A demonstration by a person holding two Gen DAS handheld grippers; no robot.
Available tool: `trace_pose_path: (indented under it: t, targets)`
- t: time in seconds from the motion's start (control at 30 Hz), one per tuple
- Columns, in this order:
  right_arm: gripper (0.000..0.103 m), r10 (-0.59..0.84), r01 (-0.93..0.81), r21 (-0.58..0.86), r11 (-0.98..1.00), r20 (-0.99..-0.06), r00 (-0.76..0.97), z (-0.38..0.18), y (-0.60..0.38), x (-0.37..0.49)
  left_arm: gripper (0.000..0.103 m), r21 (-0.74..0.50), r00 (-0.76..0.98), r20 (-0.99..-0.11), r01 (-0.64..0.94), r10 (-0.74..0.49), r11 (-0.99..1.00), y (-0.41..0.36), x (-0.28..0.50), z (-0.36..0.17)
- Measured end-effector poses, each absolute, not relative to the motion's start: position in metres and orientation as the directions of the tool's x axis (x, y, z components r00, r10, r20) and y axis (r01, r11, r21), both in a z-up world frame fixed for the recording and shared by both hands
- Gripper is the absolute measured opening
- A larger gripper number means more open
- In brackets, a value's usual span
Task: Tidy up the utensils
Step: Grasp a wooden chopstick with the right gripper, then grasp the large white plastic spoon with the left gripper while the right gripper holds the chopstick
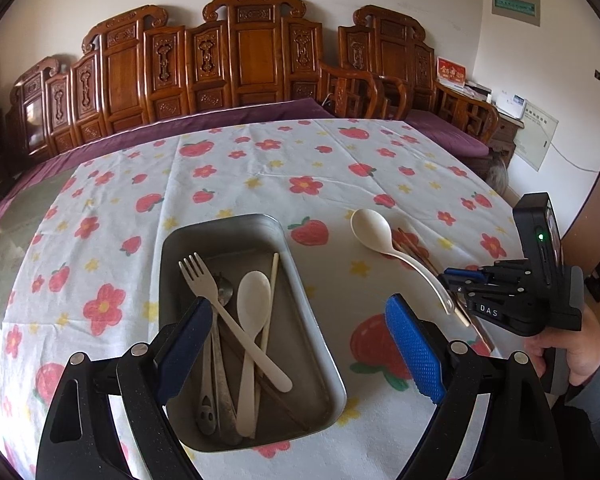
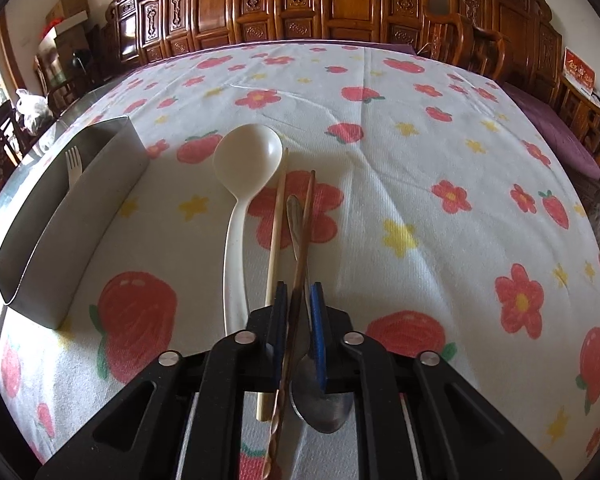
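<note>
A metal tray (image 1: pixel 220 220) on the flowered cloth holds a cream fork (image 1: pixel 220 308), a cream spoon (image 1: pixel 252 304), a metal spoon (image 1: pixel 222 292) and a pale chopstick (image 1: pixel 274 272). My left gripper (image 1: pixel 300 304) hovers over the tray's right side, open and holding nothing. To the right of the tray lie a big cream spoon (image 2: pixel 248 156), a pale chopstick (image 2: pixel 278 220), a brown chopstick (image 2: pixel 306 216) and a metal spoon (image 2: pixel 324 408). My right gripper (image 2: pixel 299 286) is shut on the brown chopstick. The metal spoon's handle also runs between the pads; whether it is gripped I cannot tell.
The tray (image 2: pixel 72 216) stands left of the right gripper, with the fork (image 2: pixel 74 166) showing over its wall. A carved wooden bench (image 1: pixel 236 60) with a purple cushion runs behind the table. A hand (image 1: pixel 572 352) holds the right gripper (image 1: pixel 456 280) at the table's right edge.
</note>
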State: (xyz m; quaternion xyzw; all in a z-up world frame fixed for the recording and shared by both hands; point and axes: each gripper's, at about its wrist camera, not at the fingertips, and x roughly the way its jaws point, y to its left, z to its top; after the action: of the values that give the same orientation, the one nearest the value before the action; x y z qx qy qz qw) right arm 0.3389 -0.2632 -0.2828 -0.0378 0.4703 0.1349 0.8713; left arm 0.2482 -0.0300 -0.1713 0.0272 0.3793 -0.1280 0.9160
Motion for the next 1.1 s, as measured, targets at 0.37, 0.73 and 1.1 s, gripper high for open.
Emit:
trace_pose_path:
  t: [0.37, 0.73, 1.1]
  targets:
    - [0.006, 0.326, -0.245, 0.227, 0.943, -0.779, 0.535, -0.263, -0.285, 0.334, 0.085, -0.057, 0.675, -0.699, 0.274, -0.235, 0.96, -0.041, 0.243, -0.17]
    - [0.006, 0.264, -0.198, 0.18, 0.963, -0.756, 0.599, -0.251, -0.32, 0.336, 0.085, -0.057, 0.664, -0.704, 0.3, -0.251, 0.952, -0.057, 0.239, -0.172]
    - [0.006, 0.204, -0.188, 0.113, 0.976, -0.785, 0.585, -0.27, -0.341, 0.355, 0.08, -0.038, 0.621, -0.748, 0.312, -0.234, 0.949, -0.101, 0.25, -0.19]
